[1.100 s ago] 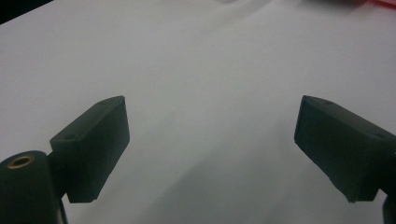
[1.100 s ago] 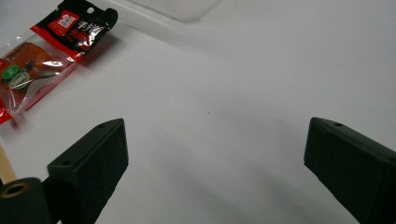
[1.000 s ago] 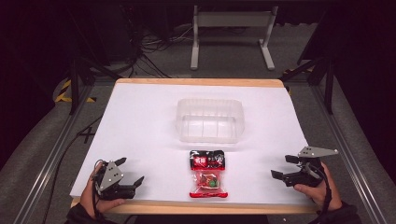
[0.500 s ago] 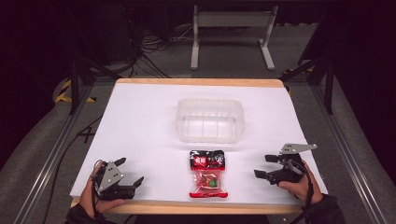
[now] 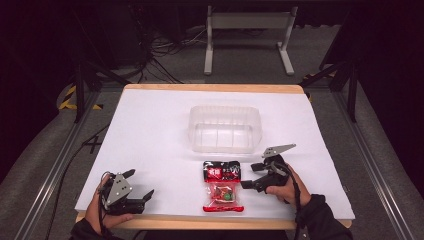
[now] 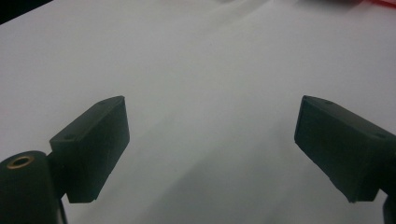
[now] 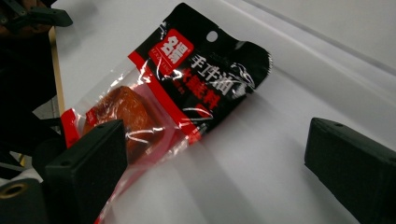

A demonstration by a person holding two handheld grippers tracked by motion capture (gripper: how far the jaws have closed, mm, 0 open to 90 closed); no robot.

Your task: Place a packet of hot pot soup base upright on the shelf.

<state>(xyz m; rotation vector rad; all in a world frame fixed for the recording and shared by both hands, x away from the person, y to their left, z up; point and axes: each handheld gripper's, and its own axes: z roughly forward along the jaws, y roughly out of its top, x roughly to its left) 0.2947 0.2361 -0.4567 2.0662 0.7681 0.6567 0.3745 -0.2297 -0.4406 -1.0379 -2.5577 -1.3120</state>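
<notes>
Snack pouch (image 5: pixel 222 186): black-and-red print, clear window, lying flat on white table (image 5: pixel 150 130). Right gripper (image 5: pixel 248 177): jaws wide, just reopened, empty, beside pouch.

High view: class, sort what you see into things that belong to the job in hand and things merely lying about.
Belongs to the job:
red-and-black plastic snack packet
right gripper, open beside it
clear plastic tub, probably

Lying about:
left gripper, idle
grey metal stand
floor cables
</notes>
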